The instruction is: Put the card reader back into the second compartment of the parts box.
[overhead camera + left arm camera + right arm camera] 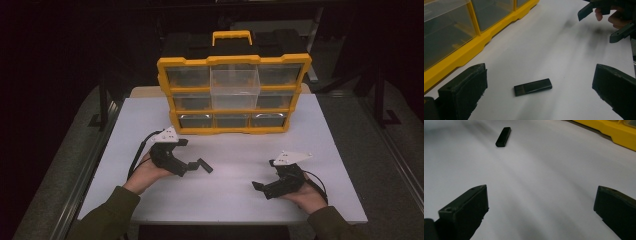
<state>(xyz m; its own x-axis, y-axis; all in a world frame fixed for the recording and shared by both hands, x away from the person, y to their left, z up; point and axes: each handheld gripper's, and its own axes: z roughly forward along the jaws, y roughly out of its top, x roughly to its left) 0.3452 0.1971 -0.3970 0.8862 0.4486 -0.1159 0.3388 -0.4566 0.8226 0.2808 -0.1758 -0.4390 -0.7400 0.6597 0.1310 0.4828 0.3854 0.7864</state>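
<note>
The left claw [539, 82] stands wide open with nothing in its grip, and the small black stick [533, 87] lies flat on the white surface [554, 50] just ahead of it, between the lines of its two jaws. It looks like a USB stick, though the view is too dim to be sure: light, stiff and smooth, likely to skid if nudged, so the hold should go across its narrow width near the middle. The right claw [540, 207] is also spread wide and empty, with the stick well ahead and to its left. Beyond the left claw stands the yellow organizer [234, 95]; one clear drawer [235, 89] is pulled forward and appears empty.
</note>
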